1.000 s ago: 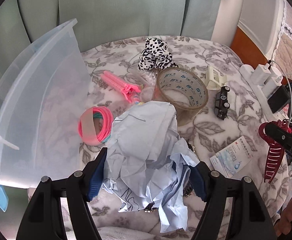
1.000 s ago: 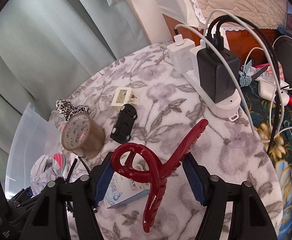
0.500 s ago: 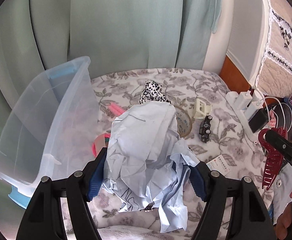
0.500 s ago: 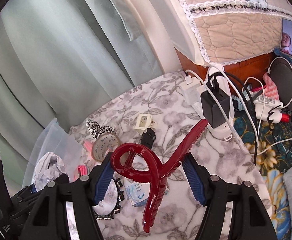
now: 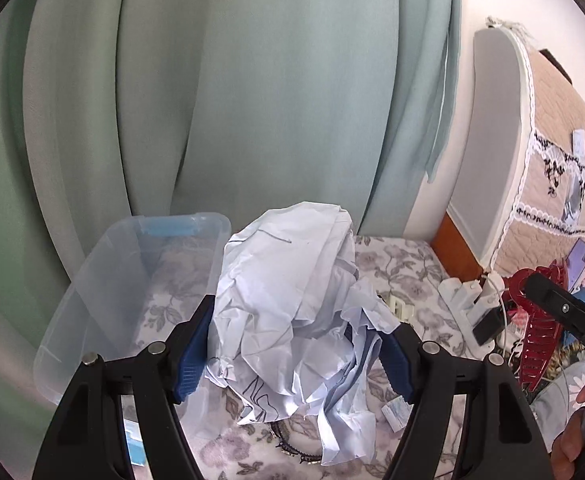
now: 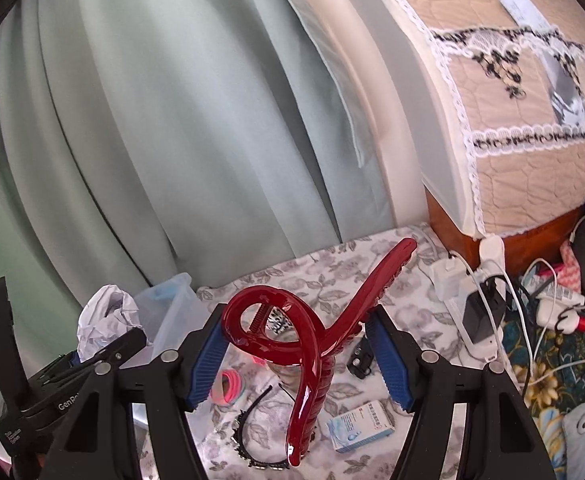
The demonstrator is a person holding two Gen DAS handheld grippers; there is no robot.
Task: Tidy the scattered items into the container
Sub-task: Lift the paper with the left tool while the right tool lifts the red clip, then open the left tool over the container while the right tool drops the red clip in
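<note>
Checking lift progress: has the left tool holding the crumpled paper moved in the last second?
Yes. The left tool with the crumpled paper rose: the container now sits lower, farther.

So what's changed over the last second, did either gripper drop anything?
No drops. Both grippers have risen well above the bed: the left gripper lifted the crumpled paper up beside the clear bin, and the right gripper raised the red hair claw. Both stay clamped. The headband, pink hair ties and small box lie where they were.

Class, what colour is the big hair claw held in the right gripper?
Dark glossy red hair claw; clearest in the right wrist view.
</note>
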